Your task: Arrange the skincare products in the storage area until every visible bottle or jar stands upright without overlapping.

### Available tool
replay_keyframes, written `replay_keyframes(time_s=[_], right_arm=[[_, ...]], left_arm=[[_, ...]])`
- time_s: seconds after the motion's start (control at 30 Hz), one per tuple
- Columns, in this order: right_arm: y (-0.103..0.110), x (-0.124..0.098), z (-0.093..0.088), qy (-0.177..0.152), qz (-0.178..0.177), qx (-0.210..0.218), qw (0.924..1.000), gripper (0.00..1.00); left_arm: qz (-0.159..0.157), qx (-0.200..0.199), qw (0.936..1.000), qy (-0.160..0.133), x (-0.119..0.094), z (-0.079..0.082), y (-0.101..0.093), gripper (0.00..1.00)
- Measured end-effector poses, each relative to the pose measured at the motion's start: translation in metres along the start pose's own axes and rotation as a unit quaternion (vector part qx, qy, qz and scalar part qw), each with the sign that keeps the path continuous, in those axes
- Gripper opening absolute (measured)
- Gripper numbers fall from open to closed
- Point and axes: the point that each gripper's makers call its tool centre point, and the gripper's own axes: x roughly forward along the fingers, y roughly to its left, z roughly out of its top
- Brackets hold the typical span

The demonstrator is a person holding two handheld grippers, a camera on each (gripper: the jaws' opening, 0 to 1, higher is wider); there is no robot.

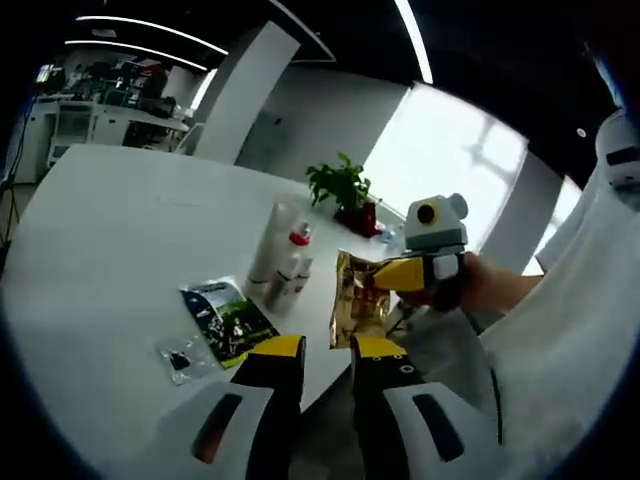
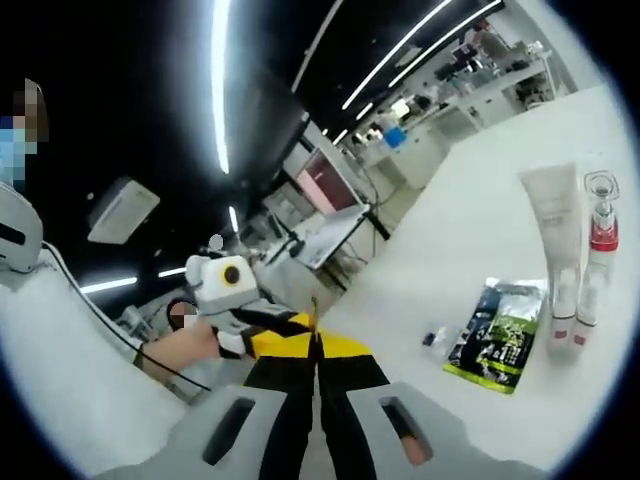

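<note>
Quick headcount on the counter (image 1: 110,230): three skincare containers bunched together, namely one tall white tube (image 1: 272,243), one slim bottle with a red band (image 1: 298,240) and one smaller white bottle (image 1: 287,284). At roughly 7 o'clock from them there's one green sachet (image 1: 228,320) plus one small clear packet (image 1: 180,358), and at about 3 o'clock one gold foil pouch (image 1: 357,298). Also one potted plant (image 1: 343,190) up around 1 o'clock, so seven things total.
</note>
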Motion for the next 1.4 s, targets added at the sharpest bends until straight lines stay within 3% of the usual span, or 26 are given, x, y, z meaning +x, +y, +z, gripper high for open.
replay_keyframes(time_s=[0.17,0.27,0.43,0.6,0.77,1.1,1.4], right_arm=[[0.001,0.001,-0.002,0.006,0.003,-0.002,1.0000,0.01],[0.001,0.002,-0.002,0.006,0.002,-0.001,1.0000,0.01],[-0.001,0.000,-0.002,0.002,-0.005,0.003,1.0000,0.01],[-0.009,-0.003,0.003,-0.012,-0.022,0.004,0.9997,0.05],[-0.016,-0.004,0.003,-0.010,-0.036,-0.001,0.9993,0.12],[-0.027,-0.010,0.018,-0.028,-0.059,-0.018,0.9977,0.14],[-0.031,-0.002,0.024,0.007,-0.068,-0.075,0.9948,0.10]], left_arm=[[-0.003,-0.002,1.0000,-0.007,0.001,0.002,-0.002,0.04],[0.002,0.000,0.9999,-0.010,0.001,0.003,-0.001,0.04],[0.008,-0.033,0.9993,-0.018,0.002,0.004,-0.002,0.03],[-0.003,-0.118,0.9910,-0.063,0.003,0.010,-0.003,0.02],[-0.006,-0.168,0.9797,-0.109,0.000,0.018,-0.001,0.02],[0.001,-0.188,0.9751,-0.117,-0.005,0.014,0.002,0.02],[0.009,-0.199,0.9729,-0.118,-0.006,0.009,0.006,0.02]])
